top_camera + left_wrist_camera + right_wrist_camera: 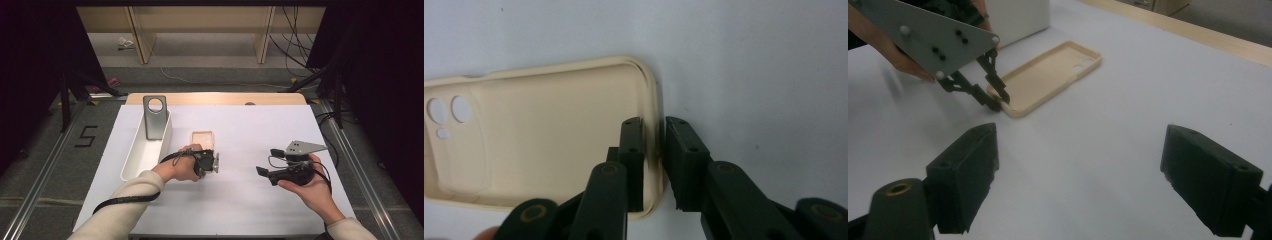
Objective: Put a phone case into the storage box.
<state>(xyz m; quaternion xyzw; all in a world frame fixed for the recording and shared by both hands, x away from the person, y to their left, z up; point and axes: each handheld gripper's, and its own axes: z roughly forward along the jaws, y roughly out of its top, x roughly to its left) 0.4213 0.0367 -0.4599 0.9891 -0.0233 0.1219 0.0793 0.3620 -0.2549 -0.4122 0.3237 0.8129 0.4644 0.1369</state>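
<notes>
At the near end of the cream phone case (539, 135), your left tongs (655, 165) straddle the raised rim, one jaw inside the shell and one outside on the bench (260, 200). The case lies flat, open side up, just right of the white bin (145, 150), with its camera holes at the far end. The jaws look nearly closed on the rim, though a thin gap seems to remain on the outer side, so treat the grip as not yet firm.

Squeeze until both pads press the wall squarely, low on the rim rather than at its lip, since a thin flexible edge like this will likely bend and slip out. Lift slowly and keep the case level; held by one short end, its long body will probably sag and twist.

Your right tongs (1080, 180) stand wide apart and empty, well clear to the right, pointing toward the case. Bring them in to steady the far end if the shell droops. A grey case (154, 117) leans upright in the bin, so keep clear of it if you carry the cream one there.
</notes>
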